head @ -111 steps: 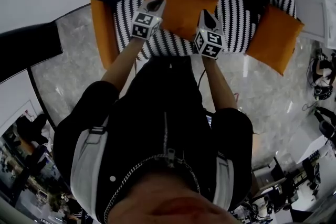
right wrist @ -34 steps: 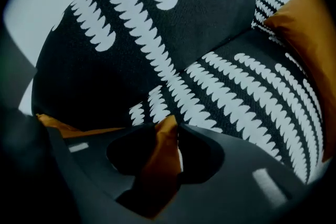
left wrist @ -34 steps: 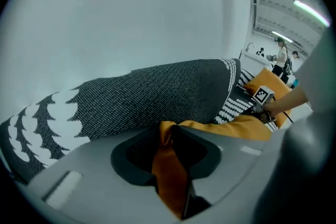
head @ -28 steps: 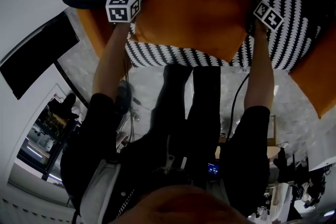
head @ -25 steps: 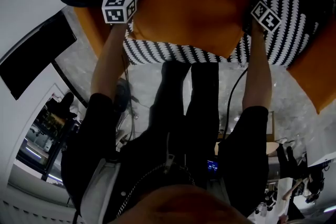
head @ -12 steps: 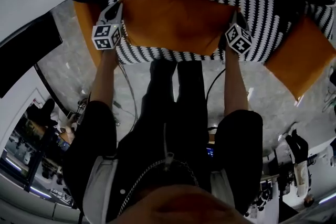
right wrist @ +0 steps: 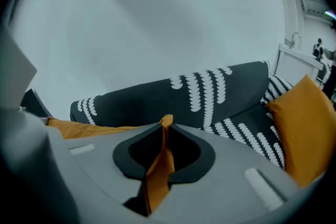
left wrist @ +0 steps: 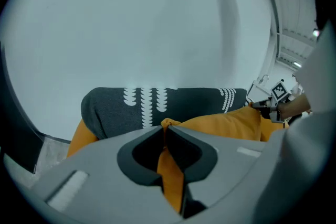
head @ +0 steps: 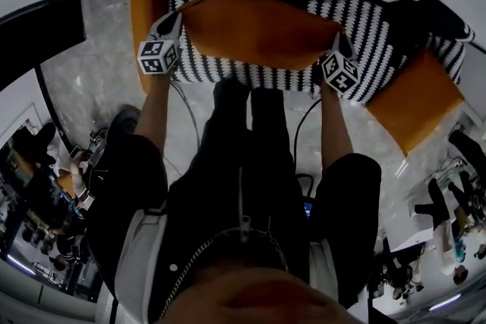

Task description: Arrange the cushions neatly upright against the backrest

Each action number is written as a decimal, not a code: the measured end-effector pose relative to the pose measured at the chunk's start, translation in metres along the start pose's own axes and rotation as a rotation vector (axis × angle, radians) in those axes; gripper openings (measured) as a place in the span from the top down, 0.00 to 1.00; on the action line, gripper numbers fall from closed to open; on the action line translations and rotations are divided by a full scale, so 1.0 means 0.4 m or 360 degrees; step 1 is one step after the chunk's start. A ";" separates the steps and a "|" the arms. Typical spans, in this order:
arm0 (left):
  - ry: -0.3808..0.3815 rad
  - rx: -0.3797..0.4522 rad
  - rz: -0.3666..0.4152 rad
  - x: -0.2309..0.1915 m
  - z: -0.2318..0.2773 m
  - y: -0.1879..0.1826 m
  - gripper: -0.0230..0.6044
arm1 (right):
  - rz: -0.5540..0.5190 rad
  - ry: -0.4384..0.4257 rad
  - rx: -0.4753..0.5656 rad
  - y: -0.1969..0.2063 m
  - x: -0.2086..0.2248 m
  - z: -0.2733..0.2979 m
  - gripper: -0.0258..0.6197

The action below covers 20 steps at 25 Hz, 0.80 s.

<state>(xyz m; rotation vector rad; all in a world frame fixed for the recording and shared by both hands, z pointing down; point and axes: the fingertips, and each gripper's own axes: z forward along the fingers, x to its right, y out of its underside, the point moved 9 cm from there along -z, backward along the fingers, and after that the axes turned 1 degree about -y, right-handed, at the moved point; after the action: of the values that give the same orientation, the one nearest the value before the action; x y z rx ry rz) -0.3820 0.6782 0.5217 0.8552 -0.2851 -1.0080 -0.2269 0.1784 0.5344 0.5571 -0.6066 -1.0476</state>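
Note:
An orange cushion point(head: 258, 30) hangs stretched between my two grippers, above the striped seat point(head: 228, 70) of a dark sofa with white markings. My left gripper point(head: 176, 15) is shut on its left corner, and orange cloth is pinched between the jaws point(left wrist: 164, 126). On the other side, my right gripper point(head: 335, 42) is shut on the right corner point(right wrist: 165, 126). The cushion's body point(left wrist: 226, 122) runs off towards the right gripper's marker cube point(left wrist: 280, 92). Behind it rises the sofa backrest point(right wrist: 210, 94).
A second orange cushion point(head: 414, 106) leans at the sofa's right end point(right wrist: 304, 123). Another orange cushion point(head: 143, 19) stands at the left end. A pale wall rises behind the sofa. Marble-like floor and cables lie around the person's legs point(head: 243, 133).
Both grippers have kept their hold on the cushion's corners. They have carried it up and back from the backrest, so it now hangs over the seat's front. The head has drawn back.

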 end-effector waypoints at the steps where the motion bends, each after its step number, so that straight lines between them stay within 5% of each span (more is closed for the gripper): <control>1: -0.0018 0.0011 -0.0017 -0.014 -0.008 0.003 0.90 | -0.0031 -0.0026 0.0001 -0.009 -0.016 0.008 0.90; 14: -0.0184 0.0136 -0.0030 -0.242 0.040 -0.139 0.90 | -0.0325 -0.0207 0.0044 -0.221 -0.261 0.222 0.90; 20: -0.0199 0.0002 -0.0135 -0.305 0.081 -0.117 0.89 | -0.0254 -0.0263 -0.0086 -0.234 -0.289 0.271 0.88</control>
<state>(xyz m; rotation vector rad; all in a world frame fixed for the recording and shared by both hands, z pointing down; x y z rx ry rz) -0.4943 0.7518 0.5281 0.8121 -0.3582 -1.1428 -0.4026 0.2324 0.5255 0.4801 -0.6850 -1.2660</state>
